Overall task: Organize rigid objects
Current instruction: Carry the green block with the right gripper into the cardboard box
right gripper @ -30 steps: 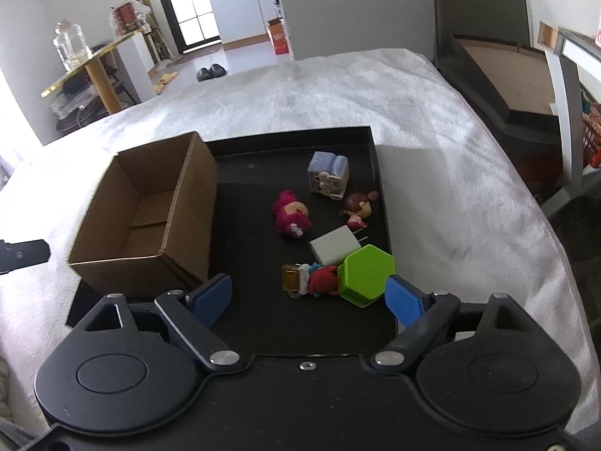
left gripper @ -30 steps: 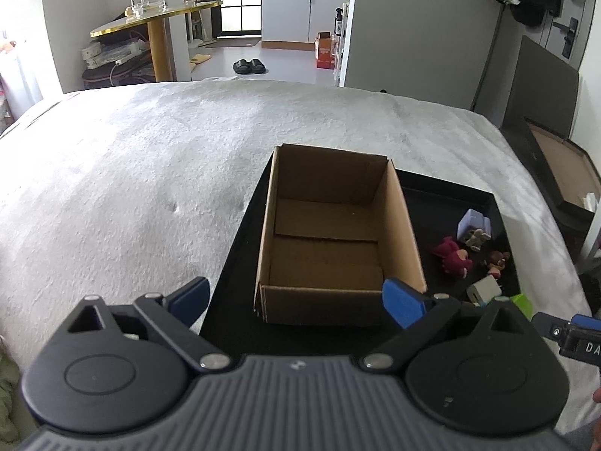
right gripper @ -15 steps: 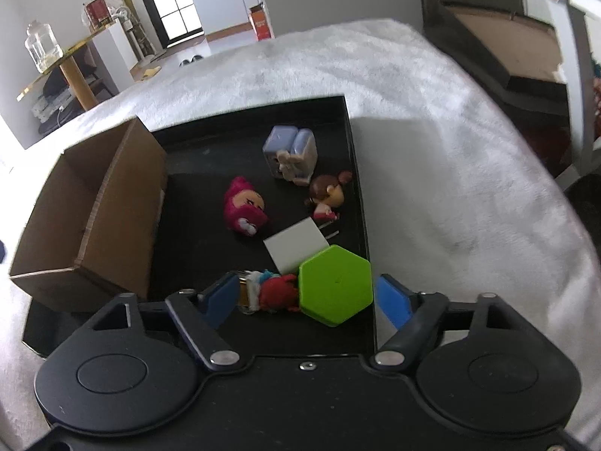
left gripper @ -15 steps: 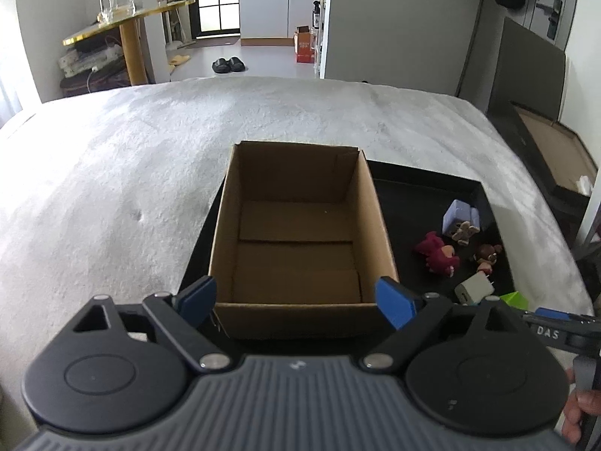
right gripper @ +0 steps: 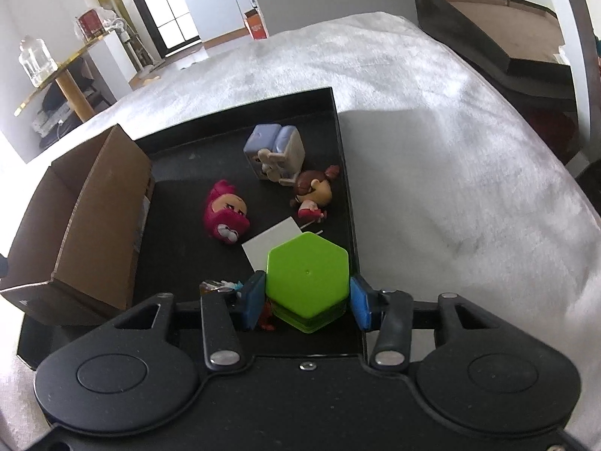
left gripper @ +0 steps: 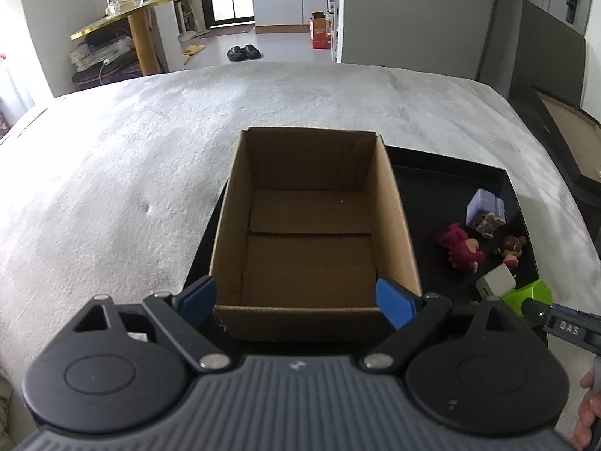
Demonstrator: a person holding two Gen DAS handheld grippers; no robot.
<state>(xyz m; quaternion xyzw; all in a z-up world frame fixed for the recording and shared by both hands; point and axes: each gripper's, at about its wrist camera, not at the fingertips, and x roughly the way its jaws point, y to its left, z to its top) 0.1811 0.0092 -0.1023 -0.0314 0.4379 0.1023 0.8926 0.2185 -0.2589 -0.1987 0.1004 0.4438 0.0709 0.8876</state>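
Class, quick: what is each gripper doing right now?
Left gripper: open, holding nothing.
Right gripper: jaws just closing, pads against the green hexagonal box.

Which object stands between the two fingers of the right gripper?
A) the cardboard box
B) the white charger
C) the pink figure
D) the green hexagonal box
D: in the right wrist view the right gripper has just been closing its jaws around the green hexagonal box, and both blue pads sit against its sides.
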